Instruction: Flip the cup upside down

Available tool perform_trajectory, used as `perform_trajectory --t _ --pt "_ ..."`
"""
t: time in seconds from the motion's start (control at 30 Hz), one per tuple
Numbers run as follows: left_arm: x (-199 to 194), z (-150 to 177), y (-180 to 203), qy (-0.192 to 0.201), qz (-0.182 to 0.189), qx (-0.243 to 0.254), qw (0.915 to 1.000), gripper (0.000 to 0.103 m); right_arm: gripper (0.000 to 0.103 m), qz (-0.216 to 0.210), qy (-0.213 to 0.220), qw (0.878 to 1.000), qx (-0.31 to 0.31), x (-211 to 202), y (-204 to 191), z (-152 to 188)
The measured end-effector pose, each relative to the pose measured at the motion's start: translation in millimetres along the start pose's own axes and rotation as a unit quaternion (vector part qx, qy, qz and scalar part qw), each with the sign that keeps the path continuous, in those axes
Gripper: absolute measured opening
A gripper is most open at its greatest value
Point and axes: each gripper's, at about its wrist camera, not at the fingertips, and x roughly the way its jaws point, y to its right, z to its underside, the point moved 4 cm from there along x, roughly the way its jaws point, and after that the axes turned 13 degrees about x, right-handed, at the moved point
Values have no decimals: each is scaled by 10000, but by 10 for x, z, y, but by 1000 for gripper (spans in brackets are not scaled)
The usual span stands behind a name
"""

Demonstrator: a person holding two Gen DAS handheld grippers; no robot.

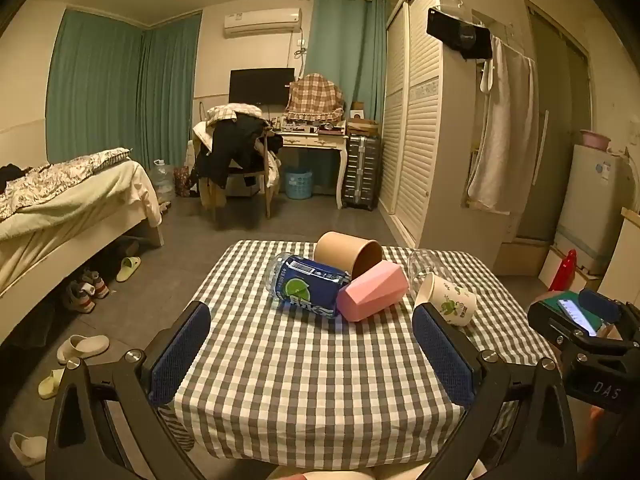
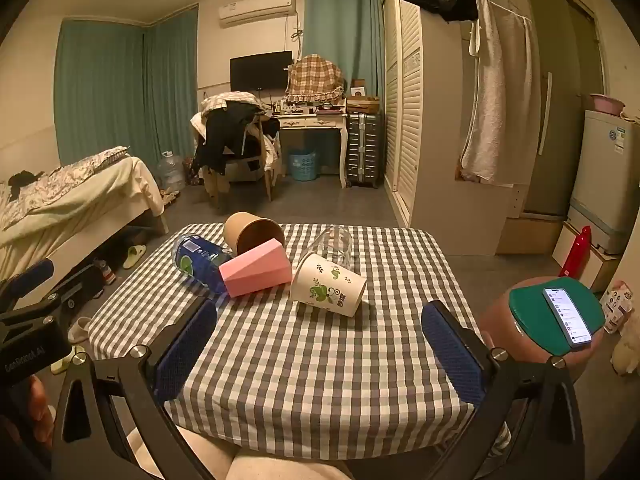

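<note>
Several cups lie on their sides on the checked table (image 1: 304, 380) (image 2: 320, 360): a blue printed cup (image 1: 308, 286) (image 2: 200, 262), a brown paper cup (image 1: 346, 254) (image 2: 252, 232), a pink faceted cup (image 1: 374, 290) (image 2: 256, 268), a clear glass (image 1: 424, 266) (image 2: 334, 244) and a white cup with green leaves (image 1: 450, 300) (image 2: 330, 284). My left gripper (image 1: 312, 354) is open and empty at the near table edge, short of the cups. My right gripper (image 2: 320, 350) is open and empty, just short of the white cup.
A green stool with a phone (image 2: 566, 316) on it stands right of the table. A bed (image 1: 60, 208) and slippers (image 1: 82, 348) are at the left. A wardrobe (image 1: 416, 120), a desk (image 1: 312, 140) and a chair with clothes (image 1: 236, 156) stand behind.
</note>
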Motion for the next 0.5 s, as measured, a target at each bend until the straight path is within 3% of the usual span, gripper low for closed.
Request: perform_trajectory --t 0.5 --pt "-1 37 -109 -52 -100 -173 9998 103 103 10 -51 10000 12 37 -11 8"
